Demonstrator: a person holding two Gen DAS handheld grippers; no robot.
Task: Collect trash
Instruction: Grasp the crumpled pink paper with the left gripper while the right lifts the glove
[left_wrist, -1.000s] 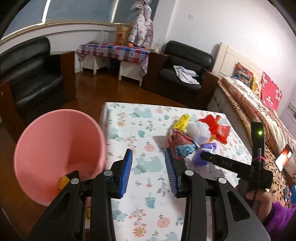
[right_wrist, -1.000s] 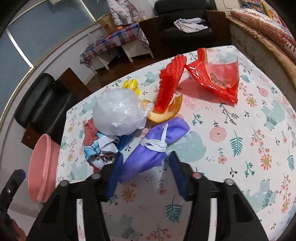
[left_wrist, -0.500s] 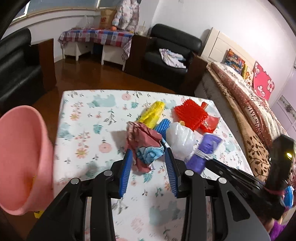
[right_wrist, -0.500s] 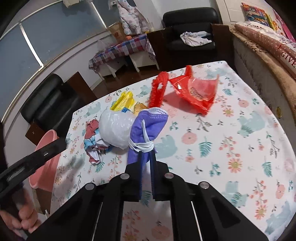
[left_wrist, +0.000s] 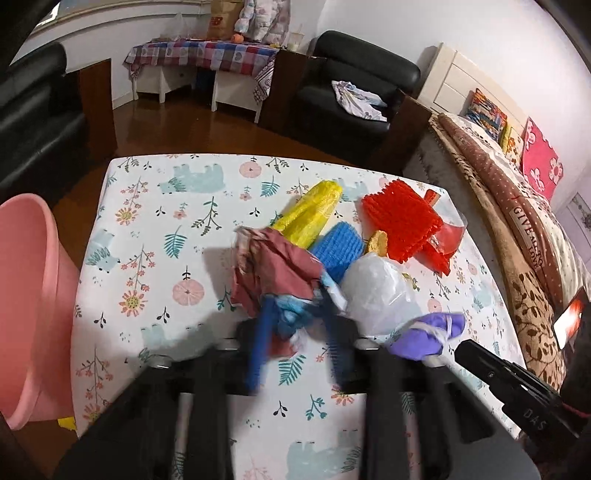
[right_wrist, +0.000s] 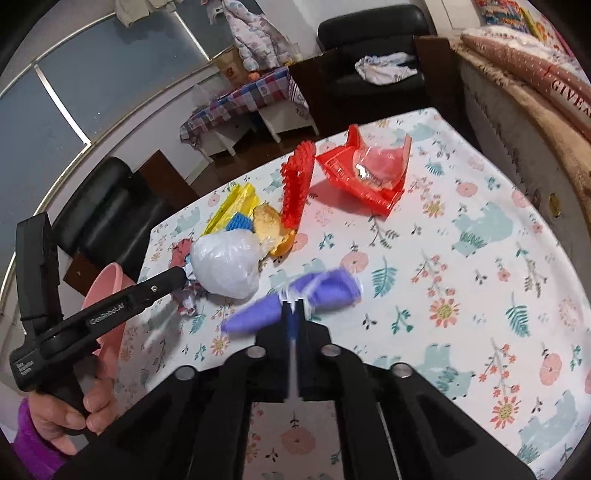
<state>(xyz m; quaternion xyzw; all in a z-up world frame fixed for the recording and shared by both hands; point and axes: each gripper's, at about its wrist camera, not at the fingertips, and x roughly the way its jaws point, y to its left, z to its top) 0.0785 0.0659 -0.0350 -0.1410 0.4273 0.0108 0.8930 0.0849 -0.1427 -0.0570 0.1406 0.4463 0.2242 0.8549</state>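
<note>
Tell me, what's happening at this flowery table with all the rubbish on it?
A person is clearing trash with a hand-held gripper in each hand. The right gripper is shut on a purple face mask. The left gripper is closing around a crumpled red-and-blue wrapper, which sits between its jaws. A white plastic bag, yellow bag and red mesh pad lie on the tablecloth. A pink bucket stands beside the table.
</note>
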